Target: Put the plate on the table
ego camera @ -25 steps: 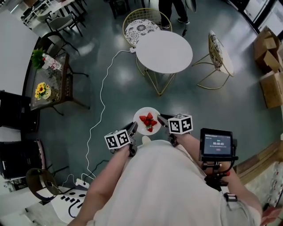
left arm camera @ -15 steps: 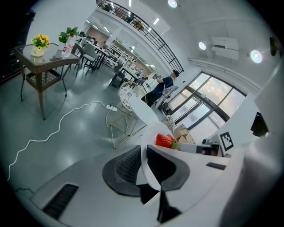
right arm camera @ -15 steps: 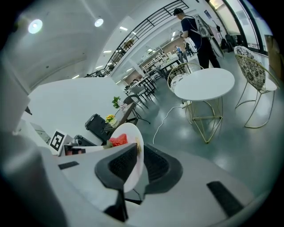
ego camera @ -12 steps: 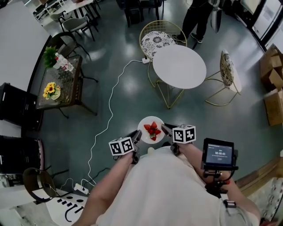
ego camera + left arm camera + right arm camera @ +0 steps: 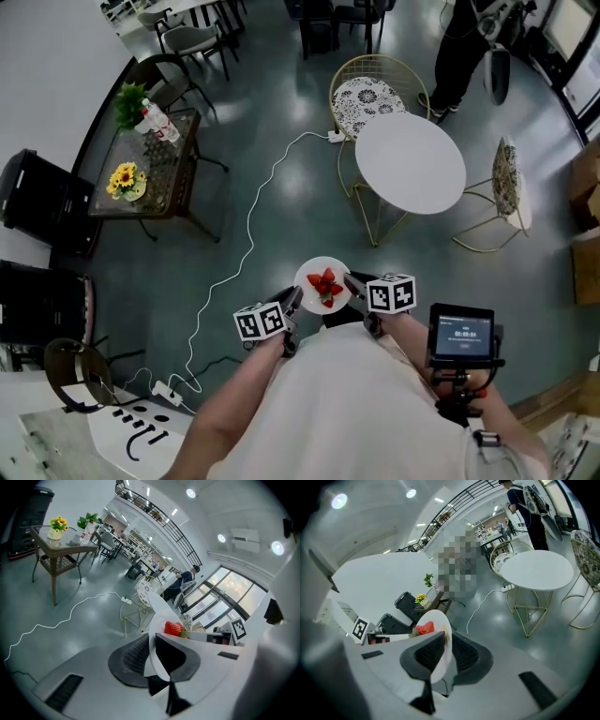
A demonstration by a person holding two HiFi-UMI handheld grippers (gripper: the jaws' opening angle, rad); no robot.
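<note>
While the head view looks down over the person's own torso (image 5: 347, 403), the hands and gripper handles stay hidden. Only the marker cubes (image 5: 260, 323) and jaw tips show. The plate (image 5: 314, 269) with strawberries (image 5: 326, 287) is in the air between the left gripper (image 5: 293, 302) and right gripper (image 5: 352, 282). It sits just ahead of the torso, well apart from the round white desk (image 5: 410, 175) up-right. Jaw contact is too small to read here.

Left gripper view: jaws pinch the plate's rim, with the plate edge-on between the pads. One strawberry pokes above the right-hand jaw; the rest of the load is hidden behind it. The desk is partly covered by the plate.

Right gripper view: jaws clamp the opposite rim, plate again edge-on, strawberries half hidden behind the left-hand jaw. The desk is fully in view ahead, with a wire chair (image 5: 506, 550) behind it. A standing person (image 5: 529, 513) is cut off at the top edge.

Versus 1 s ago: same two-sided grip. In the head view the plate sits lower, and the desk has shifted down and right, nearer the plate.
</note>
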